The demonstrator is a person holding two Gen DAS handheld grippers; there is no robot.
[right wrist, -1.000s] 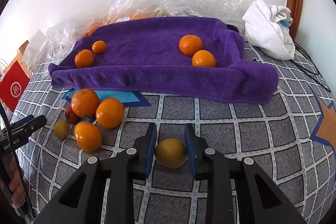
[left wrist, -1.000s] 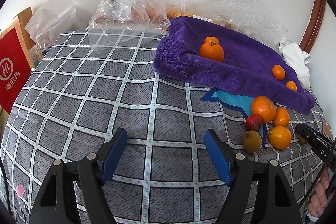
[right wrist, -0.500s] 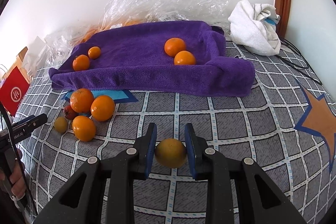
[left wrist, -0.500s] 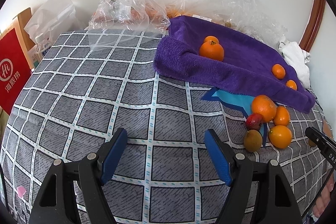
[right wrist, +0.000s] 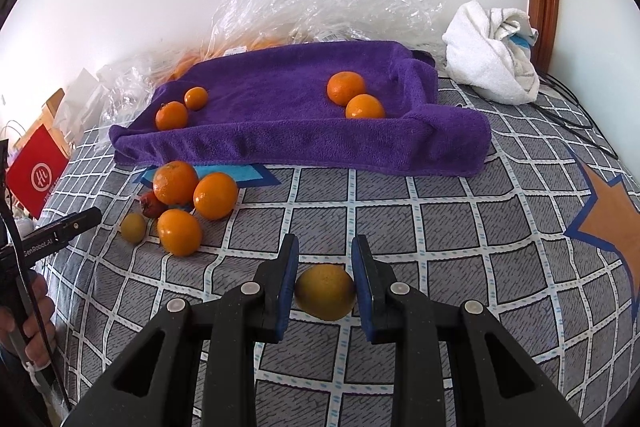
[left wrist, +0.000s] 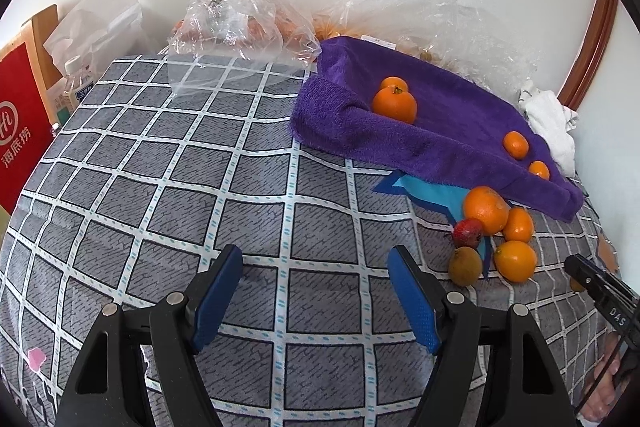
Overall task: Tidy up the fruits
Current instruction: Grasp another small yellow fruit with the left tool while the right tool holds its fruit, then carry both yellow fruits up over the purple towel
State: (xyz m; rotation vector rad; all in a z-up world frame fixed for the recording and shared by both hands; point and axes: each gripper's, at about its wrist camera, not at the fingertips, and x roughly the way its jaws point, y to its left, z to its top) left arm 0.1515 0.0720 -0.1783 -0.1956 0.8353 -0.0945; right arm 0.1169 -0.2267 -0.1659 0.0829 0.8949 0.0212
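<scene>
My right gripper [right wrist: 325,259] is shut on a yellow-green round fruit [right wrist: 325,291] and holds it above the checked cloth. Ahead lies a purple towel tray [right wrist: 304,143] with several oranges in it, two on the left [right wrist: 171,115] and two on the right [right wrist: 346,87]. A loose pile of oranges [right wrist: 215,195], a small red fruit [right wrist: 152,205] and a small yellow fruit [right wrist: 133,227] lies at the tray's front left. My left gripper [left wrist: 316,291] is open and empty over bare cloth; the pile [left wrist: 486,209] is to its right.
Crumpled clear plastic bags [left wrist: 240,27] lie behind the tray against the wall. A white towel [right wrist: 492,51] sits at the back right by a wooden frame. A red sign [left wrist: 16,131] stands at the table's left edge. Cables [right wrist: 576,115] run along the right.
My right gripper has lifted the yellow-green fruit and pulled back, so the tray looks farther away. My left gripper has barely moved.
</scene>
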